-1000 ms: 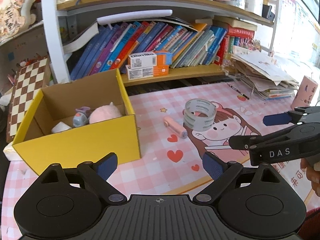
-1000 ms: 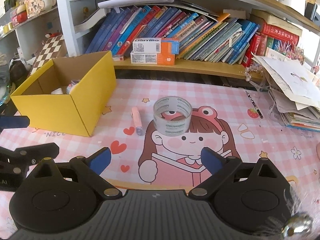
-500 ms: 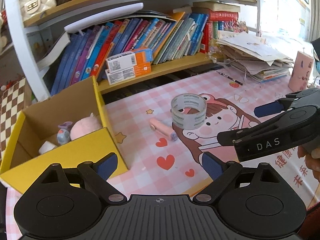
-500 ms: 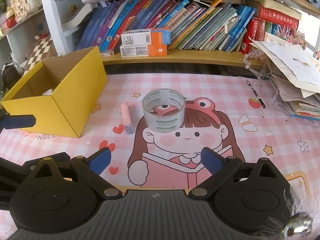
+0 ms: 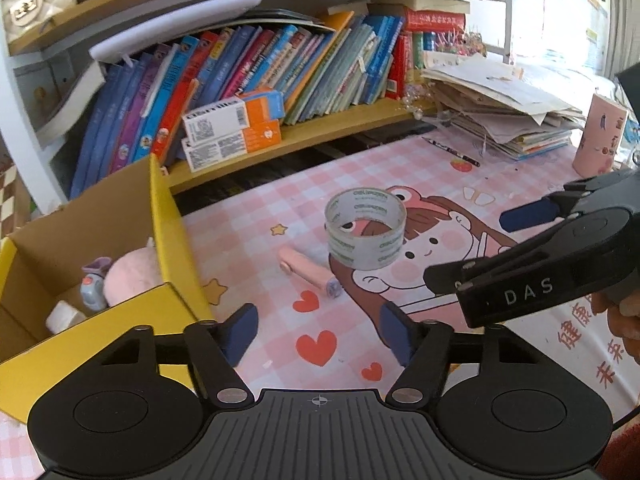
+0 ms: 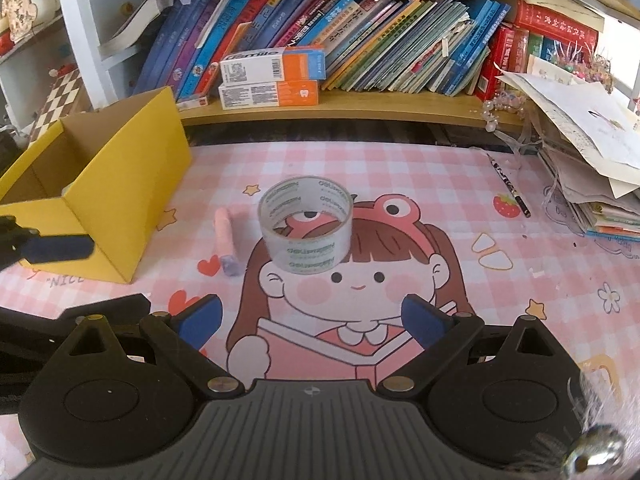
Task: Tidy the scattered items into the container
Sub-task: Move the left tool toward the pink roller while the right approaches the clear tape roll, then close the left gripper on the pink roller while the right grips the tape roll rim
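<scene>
Yellow box (image 5: 176,240): from my left claw (image 5: 318,334) I see it to the left, and the picture's edge cuts off its far left corner. From my right claw (image 6: 310,318) its near wall hides all that lies inside.
White thing in the box (image 5: 64,316): the near wall hides its lower part, so I cannot tell what it is.
Small toy (image 5: 93,288): too small and blurry to name, beside the pink plush (image 5: 130,280).
Pink stick (image 6: 225,236): the print on its purple end, ahead of my right claw, is too small to read.
Books (image 6: 360,40): most titles are too small to read.
Hand (image 5: 624,320): right of my left claw, mostly cut off by the edge.
</scene>
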A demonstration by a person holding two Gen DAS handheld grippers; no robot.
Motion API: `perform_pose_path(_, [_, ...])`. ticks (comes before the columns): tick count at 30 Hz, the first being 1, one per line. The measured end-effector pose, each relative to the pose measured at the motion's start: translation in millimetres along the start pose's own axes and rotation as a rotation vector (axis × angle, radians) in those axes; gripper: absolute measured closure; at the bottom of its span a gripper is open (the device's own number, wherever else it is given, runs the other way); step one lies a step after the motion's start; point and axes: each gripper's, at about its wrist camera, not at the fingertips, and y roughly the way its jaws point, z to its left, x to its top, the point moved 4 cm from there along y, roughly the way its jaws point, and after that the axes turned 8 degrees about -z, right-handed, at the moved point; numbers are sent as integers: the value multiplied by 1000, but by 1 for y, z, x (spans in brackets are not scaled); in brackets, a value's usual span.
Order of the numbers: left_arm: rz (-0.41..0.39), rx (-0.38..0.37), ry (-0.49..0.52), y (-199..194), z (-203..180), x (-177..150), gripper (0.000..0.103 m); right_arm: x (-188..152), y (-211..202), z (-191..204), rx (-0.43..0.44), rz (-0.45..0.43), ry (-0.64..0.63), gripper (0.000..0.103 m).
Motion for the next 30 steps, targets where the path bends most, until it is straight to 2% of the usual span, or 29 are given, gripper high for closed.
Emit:
perform_pose_path(6, [2,-10,21,18,-5,2,46,4,7,-8,-8,-3,6,7])
perform_pose_path(8, [7,-5,20,25,-6,2,53,6,10,-10,-9,-2,10,8])
perform_pose_path(17, [6,44,32,62,-13,5,54,18,23,-14,1,-15,20,10])
perform_pose_path(19, [9,64,26,70,-14,5,58,22,26,-14,3,-19,22,11])
perform_pose_path(26, [43,108,-40,93,-9,0,59,29,37,-18,3,-19,38,11])
perform_pose_path(30, [45,116,-39,100,-9,-1,61,30,45,-19,4,-8,41,11])
